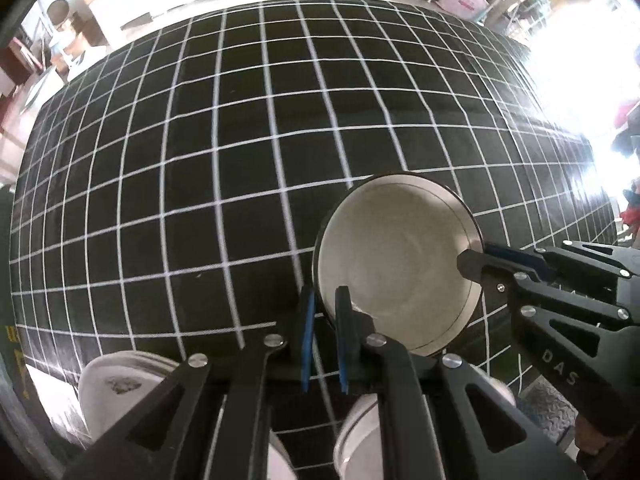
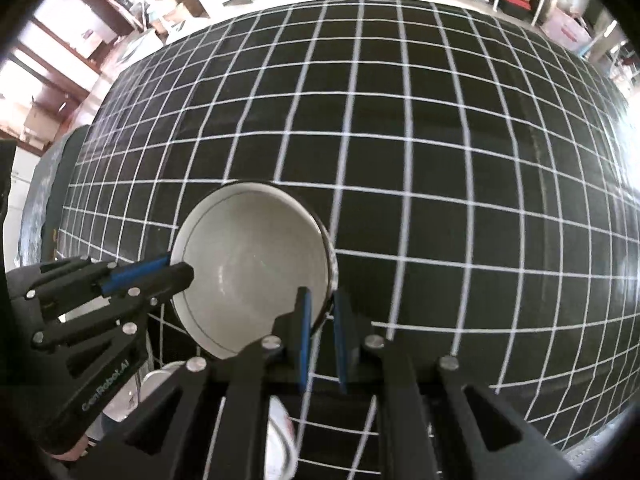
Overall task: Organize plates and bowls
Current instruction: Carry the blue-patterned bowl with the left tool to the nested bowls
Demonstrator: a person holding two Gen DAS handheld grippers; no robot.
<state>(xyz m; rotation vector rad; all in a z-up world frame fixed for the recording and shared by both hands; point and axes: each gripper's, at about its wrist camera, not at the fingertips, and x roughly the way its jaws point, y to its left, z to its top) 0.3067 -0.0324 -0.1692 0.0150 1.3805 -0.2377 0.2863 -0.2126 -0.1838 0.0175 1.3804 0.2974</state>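
A white bowl [image 1: 396,264] with a dark outside and a thin dark ring inside is held over the black checked tablecloth. My left gripper [image 1: 325,336] is shut on the bowl's near left rim. My right gripper [image 2: 320,340] is shut on its right rim, one finger inside and one outside. The right gripper [image 1: 476,258] shows from the side in the left wrist view, and the left gripper [image 2: 176,268] in the right wrist view, both clamped on the bowl [image 2: 252,272].
The black tablecloth [image 1: 240,160] with a white grid covers the table. White dishes [image 1: 120,388] lie at the near edge under my grippers, and another white dish [image 2: 280,440] shows below the right gripper. Shelves and boxes stand beyond the far edge.
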